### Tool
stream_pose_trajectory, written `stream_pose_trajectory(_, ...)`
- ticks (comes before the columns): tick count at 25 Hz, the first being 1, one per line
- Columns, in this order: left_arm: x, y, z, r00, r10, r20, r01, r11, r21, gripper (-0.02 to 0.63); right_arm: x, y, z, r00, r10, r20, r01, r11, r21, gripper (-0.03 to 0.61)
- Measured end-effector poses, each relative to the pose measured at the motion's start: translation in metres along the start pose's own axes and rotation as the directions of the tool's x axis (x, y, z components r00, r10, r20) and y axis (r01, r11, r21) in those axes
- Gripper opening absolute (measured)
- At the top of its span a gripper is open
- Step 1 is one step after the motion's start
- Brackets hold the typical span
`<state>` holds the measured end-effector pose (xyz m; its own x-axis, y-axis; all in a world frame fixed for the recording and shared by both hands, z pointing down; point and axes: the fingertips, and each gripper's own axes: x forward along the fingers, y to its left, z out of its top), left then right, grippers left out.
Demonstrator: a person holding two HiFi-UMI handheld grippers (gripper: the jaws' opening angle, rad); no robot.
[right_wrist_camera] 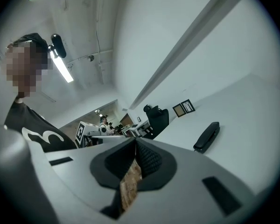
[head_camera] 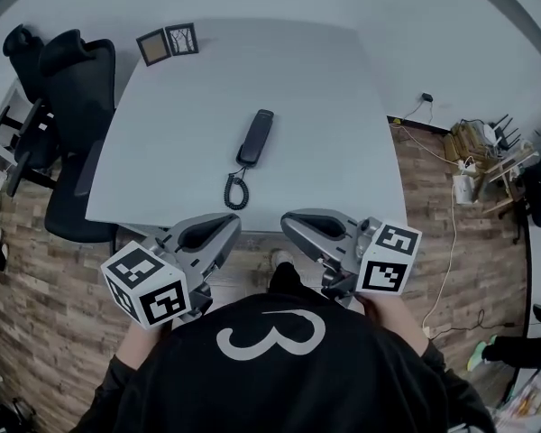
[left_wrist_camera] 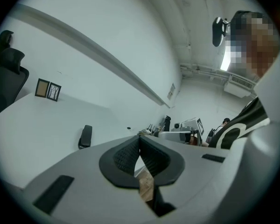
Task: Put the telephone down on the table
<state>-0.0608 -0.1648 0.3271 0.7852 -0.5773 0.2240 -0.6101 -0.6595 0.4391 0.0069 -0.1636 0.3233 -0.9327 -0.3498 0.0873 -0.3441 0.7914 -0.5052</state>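
Black slim telephone point(head_camera: 255, 137), coiled cord point(head_camera: 235, 190), flat on grey table point(head_camera: 325, 106); left tool point(left_wrist_camera: 140, 139), right tool point(right_wrist_camera: 134, 143) clenched empty.

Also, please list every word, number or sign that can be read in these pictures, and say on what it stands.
"3": large and white, on the person's black shirt.
Small label on the wall, left gripper view: too small to read.
Left marker cube, right marker cube: only black-and-white square patterns, no letters.
Telephone: no print visible.
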Motion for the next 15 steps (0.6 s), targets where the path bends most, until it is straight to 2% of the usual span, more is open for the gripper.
stream_pose_trajectory(6, -0.016, -0.008, -0.016, 1.0, 0.001, -0.012, -0.001, 1.0, 0.028, 0.012, 0.0, 0.021, -0.019, 1.0, -0.007, 0.0, 0.007, 1.0, 0.016, 0.005)
stream_pose_trajectory(15, -0.023, -0.014, -0.033, 0.999, -0.04, -0.032, 0.04, 0.999, 0.001, 0.012, -0.003, 0.032, -0.037, 0.999, -0.03, -0.011, 0.03, 0.999, 0.018, 0.005)
